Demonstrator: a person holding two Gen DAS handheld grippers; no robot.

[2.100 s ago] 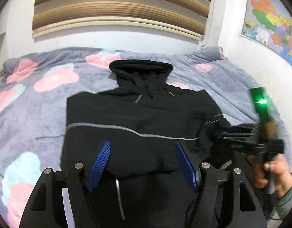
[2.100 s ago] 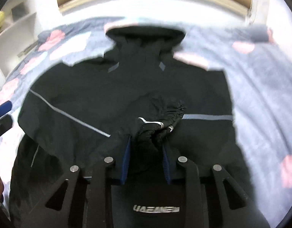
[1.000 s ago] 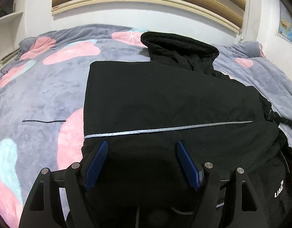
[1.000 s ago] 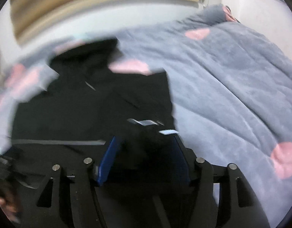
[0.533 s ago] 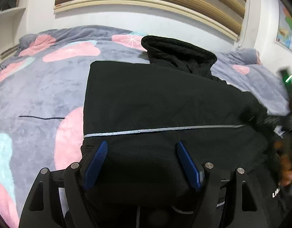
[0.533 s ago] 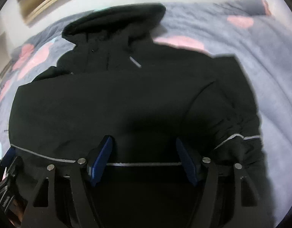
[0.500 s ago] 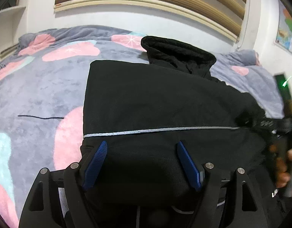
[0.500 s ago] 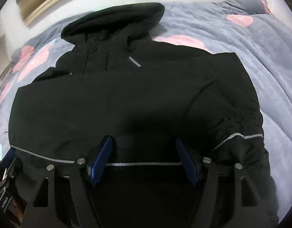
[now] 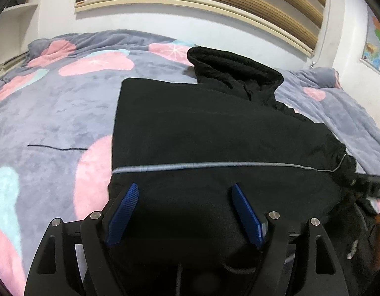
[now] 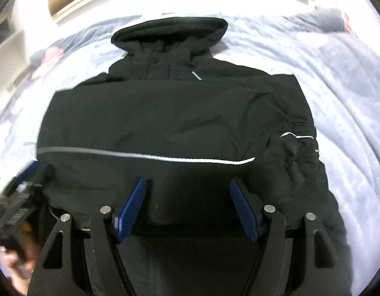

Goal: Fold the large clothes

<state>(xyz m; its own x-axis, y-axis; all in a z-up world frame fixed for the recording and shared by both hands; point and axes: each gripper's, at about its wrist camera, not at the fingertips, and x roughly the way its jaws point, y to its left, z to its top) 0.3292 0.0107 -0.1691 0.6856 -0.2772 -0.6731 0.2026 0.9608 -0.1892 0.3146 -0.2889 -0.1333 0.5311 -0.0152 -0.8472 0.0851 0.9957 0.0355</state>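
Black hooded jacket (image 10: 170, 113) sleeves now folded in; right gripper (image 10: 187, 204) just let go of cuff — we see left gripper (image 9: 185, 212) also spread, empty — bottom fold next.

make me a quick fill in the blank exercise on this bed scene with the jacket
1. The black hooded jacket lies on a grey fleece blanket patterned with ____ and pale blue patches.
2. A thin reflective ____ runs across the jacket.
3. The jacket's hood points toward the ____.
4. The left hand-held gripper has ____ finger pads.

Missing words: pink; stripe; wall; blue
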